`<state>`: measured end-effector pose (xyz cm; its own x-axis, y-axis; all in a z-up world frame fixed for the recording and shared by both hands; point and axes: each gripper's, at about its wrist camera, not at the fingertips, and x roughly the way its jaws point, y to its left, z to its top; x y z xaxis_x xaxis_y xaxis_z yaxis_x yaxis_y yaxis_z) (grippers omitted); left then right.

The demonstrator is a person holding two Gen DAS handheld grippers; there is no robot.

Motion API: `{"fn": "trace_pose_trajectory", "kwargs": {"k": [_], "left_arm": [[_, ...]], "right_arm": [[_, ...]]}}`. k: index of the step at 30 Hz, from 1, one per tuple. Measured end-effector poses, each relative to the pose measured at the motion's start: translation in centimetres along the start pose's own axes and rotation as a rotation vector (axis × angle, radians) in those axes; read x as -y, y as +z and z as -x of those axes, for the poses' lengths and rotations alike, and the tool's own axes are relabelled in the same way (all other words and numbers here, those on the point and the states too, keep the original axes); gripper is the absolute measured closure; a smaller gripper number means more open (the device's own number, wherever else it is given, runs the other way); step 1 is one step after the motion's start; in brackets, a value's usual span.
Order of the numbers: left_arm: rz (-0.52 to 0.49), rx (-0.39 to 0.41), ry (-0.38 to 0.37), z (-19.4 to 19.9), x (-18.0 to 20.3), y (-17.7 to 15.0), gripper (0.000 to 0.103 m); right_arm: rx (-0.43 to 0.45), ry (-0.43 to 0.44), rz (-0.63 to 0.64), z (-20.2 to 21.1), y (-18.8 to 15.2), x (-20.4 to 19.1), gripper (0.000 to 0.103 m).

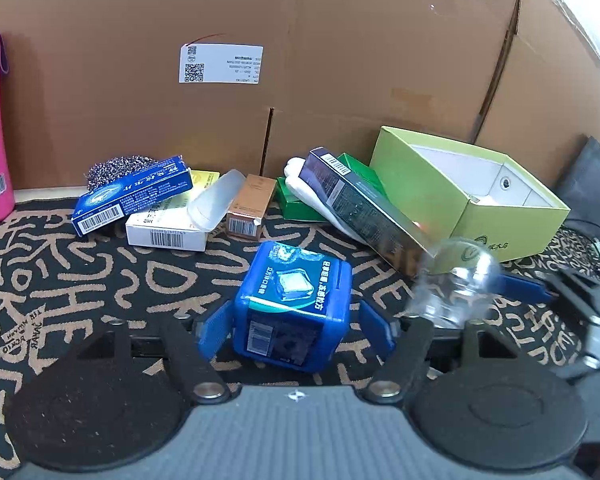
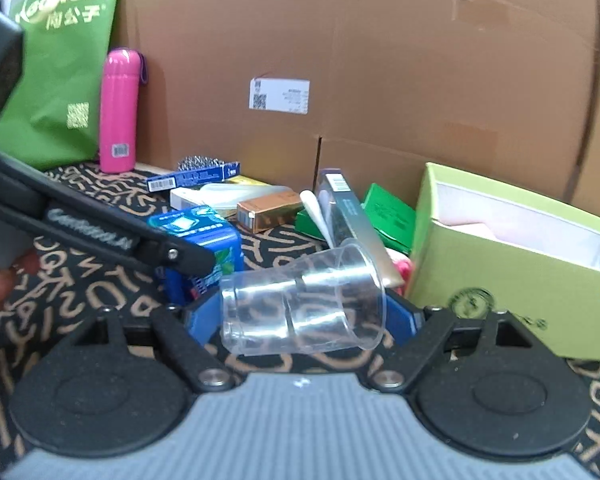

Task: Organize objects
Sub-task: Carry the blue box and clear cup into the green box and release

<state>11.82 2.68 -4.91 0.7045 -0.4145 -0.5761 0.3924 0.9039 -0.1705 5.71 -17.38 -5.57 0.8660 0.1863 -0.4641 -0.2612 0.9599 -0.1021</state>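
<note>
A blue cube-shaped gum box point(image 1: 292, 300) stands on the patterned mat between the blue fingers of my left gripper point(image 1: 296, 322). The jaws are open, and a thin gap shows at the right finger point(image 1: 376, 332). In the right wrist view a clear plastic cup point(image 2: 300, 304) lies sideways across my right gripper point(image 2: 303, 312). Its base is against the left finger and its rim against the right finger point(image 2: 404, 316), so the gripper is shut on it. That cup point(image 1: 456, 280) appears blurred in the left wrist view. An open lime-green box point(image 1: 512, 216) sits just behind it.
Against the big cardboard box point(image 1: 300, 40) lie a blue flat carton point(image 1: 136, 196), a white carton point(image 1: 164, 232), a brown carton point(image 1: 246, 208), a dark long box point(image 1: 364, 208) and a steel scourer point(image 1: 116, 168). A pink bottle point(image 2: 118, 112) and green bag point(image 2: 60, 72) stand at the left.
</note>
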Motion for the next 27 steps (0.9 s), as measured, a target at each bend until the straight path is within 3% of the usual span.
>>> {"fn": "trace_pose_trajectory", "kwargs": {"k": [5,7,14,20,27], "left_arm": [[0.002,-0.023,0.036,-1.5,0.6,0.1,0.029],[0.008,-0.031,0.04,-1.9,0.6,0.1,0.037],[-0.001,-0.022,0.007,0.3,2.1,0.2,0.039],[-0.057,0.064,-0.087,2.5,5.5,2.6,0.043],[-0.096,0.111,-0.187,2.0,9.6,6.0,0.043]], "right_arm": [[0.04,-0.019,-0.02,2.9,-0.4,0.6,0.02],[0.053,-0.026,-0.029,3.6,-0.5,1.0,0.02],[0.11,-0.063,-0.08,5.8,-0.2,3.4,0.02],[0.173,-0.149,-0.11,7.1,0.8,6.8,0.02],[0.221,-0.26,-0.14,8.0,1.4,11.2,0.02]]}}
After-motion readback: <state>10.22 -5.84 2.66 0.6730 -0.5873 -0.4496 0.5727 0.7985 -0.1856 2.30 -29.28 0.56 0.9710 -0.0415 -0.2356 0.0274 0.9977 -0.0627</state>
